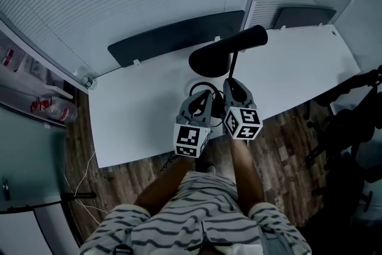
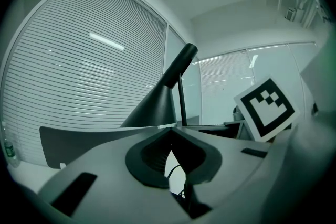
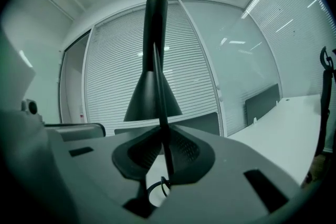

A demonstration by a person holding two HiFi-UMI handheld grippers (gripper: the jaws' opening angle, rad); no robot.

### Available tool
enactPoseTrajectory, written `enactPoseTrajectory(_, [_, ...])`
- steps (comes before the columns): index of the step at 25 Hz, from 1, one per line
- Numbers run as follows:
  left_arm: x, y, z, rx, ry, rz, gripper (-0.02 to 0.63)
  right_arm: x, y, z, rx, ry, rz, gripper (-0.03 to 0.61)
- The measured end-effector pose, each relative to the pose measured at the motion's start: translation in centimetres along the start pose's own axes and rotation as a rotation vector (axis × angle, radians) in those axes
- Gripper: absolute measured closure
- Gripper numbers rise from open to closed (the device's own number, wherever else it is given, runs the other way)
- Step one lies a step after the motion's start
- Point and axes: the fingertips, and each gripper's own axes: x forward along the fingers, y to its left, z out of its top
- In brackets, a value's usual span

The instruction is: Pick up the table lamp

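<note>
Right gripper [image 3: 163, 132]: clenched on the thin stem [image 3: 164, 147] of the table lamp [image 1: 230, 48], below the cone shade.
Left gripper [image 2: 170, 134]: jaw tips pressed together, nothing between; just beside the right gripper.
Table lamp: black, upright, at the near side of the white table [image 1: 143, 110].
Cable [image 1: 197, 89]: black loop under the grippers.
</note>
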Motion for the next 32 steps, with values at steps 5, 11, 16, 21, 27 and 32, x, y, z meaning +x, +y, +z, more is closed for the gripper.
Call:
enactPoseTrajectory(5, [-0.5, -0.5, 0.5, -0.003, -0.011, -0.004, 0.606, -1.4, 1.0, 0.6, 0.01, -0.003, 0.013, 0.526])
enactPoseTrajectory(11, [-1.1, -1.0, 0.7, -0.004, -0.019, -0.009, 0.606, -3.1, 2.0, 1.7, 0.012, -0.021, 0.02, 0.526])
enactPoseTrajectory(16, [-1.3, -1.7, 1.2, -0.005, -0.027, -0.019, 0.606, -4.3, 2.6, 2.4, 0.017, -0.033, 0.027, 0.525])
enactPoseTrajectory(21, [-1.5, -2.4, 1.3, -0.015, -0.028, -0.028, 0.606, -5.3, 3.4, 2.2, 0.048, -0.038, 0.048, 0.523])
enactPoseTrajectory(27, [-1.5, -2.3, 1.1, -0.022, -0.025, -0.023, 0.606, -5.5, 3.8, 2.6, 0.063, -0.061, 0.058, 0.525])
enactPoseTrajectory(32, [-1.6, -1.8, 1.5, -0.017, -0.037, -0.009, 0.606, -5.2, 4.2, 2.8, 0.071, -0.07, 0.072, 0.526])
